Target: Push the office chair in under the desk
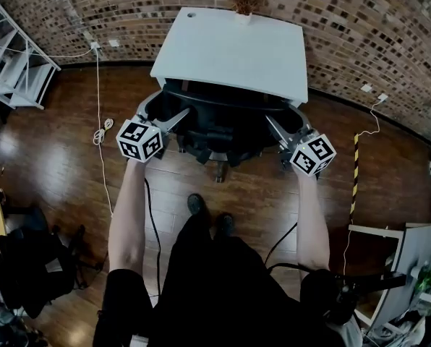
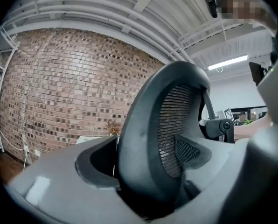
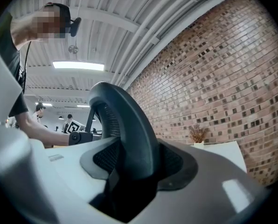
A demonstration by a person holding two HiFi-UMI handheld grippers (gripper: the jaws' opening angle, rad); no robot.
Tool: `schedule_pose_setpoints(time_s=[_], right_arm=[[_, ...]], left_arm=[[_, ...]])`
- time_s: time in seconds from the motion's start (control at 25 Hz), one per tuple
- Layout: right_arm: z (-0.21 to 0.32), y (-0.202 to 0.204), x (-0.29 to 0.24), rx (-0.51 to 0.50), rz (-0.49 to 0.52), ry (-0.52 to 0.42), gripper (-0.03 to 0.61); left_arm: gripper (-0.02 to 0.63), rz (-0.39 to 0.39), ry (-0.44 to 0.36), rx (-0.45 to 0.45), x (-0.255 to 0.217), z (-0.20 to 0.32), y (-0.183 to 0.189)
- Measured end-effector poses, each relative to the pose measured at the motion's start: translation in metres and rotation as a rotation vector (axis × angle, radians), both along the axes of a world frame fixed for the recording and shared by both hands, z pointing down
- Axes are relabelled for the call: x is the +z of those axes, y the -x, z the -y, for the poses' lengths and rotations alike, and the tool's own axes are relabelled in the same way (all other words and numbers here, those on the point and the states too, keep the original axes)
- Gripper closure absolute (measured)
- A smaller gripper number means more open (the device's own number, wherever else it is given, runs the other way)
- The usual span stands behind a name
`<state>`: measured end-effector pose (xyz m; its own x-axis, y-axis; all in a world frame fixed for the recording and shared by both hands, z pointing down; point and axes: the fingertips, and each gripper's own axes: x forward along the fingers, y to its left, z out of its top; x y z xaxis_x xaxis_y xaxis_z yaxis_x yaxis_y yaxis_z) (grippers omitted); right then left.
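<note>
Beyond the fingers (image 2: 59, 185) of both grippers stands the white table (image 1: 230, 49). It is set against a brick wall (image 1: 360, 27) and has a small potted plant (image 1: 244, 1) at its far edge. Out to the left of the left gripper (image 1: 165, 113), a white shelf (image 1: 13, 67) stands by the wall. A pale cable (image 1: 100, 132) trails over the wooden floor (image 1: 63, 165) there. Out to the right of the right gripper (image 1: 288, 123), a strip of yellow-and-black tape (image 1: 356, 157) lies on the boards.

The office chair (image 1: 215, 132) sits between the two grippers. Its front is under the table's near edge, and its back and wheeled base are on the near side. Each gripper is clamped on one side edge of the backrest (image 2: 146, 139). In the left gripper view the grey frame and its mesh fill the gap between the fingers. In the right gripper view the other edge is wedged between that pair in the same way, with pads against it on both sides.

The left forearm (image 1: 129, 215) and right forearm (image 1: 311, 223) reach straight ahead, roughly parallel. The grippers are held about level and point toward the table.

In the head view the hands are hidden behind the marker cubes and the seat is covered by the tabletop. The chair's base shows only partly, in shadow. Well behind the left gripper, a dark heap (image 1: 27, 266) at the picture's lower corner may be another chair, but I cannot tell.
</note>
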<state>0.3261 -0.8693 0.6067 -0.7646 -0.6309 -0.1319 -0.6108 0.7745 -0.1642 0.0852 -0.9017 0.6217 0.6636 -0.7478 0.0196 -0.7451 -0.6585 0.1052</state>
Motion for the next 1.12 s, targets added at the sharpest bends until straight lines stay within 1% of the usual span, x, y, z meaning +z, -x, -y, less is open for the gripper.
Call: schedule_pose_setpoints(time_s=[0.16, 0.28, 0.44, 0.68, 0.8, 0.96, 1.12], right_arm=[[0.004, -0.007, -0.006, -0.007, 0.013, 0.013, 0.354], [0.018, -0.004, -0.001, 0.005, 0.031, 0.016, 0.353], [0.034, 0.004, 0.001, 0.018, 0.051, 0.020, 0.350], [0.061, 0.012, 0.010, 0.033, 0.054, 0.020, 0.345], [0.081, 0.017, 0.010, 0.047, 0.051, 0.016, 0.344], [0.102, 0.010, 0.007, 0.054, 0.049, 0.026, 0.342], [0.117, 0.003, 0.003, 0.061, 0.049, 0.012, 0.342]], left_arm=[[0.141, -0.001, -0.010, -0.022, -0.010, -0.005, -0.004], [0.141, 0.003, -0.017, -0.023, -0.009, 0.007, -0.002], [0.143, 0.010, -0.021, -0.004, -0.013, 0.020, 0.007], [0.146, -0.016, -0.032, 0.028, -0.007, 0.041, 0.019], [0.149, -0.021, -0.037, 0.036, -0.013, 0.059, 0.025], [0.149, -0.019, -0.025, 0.036, -0.015, 0.083, 0.017], [0.150, -0.014, -0.022, 0.035, -0.016, 0.101, 0.009]])
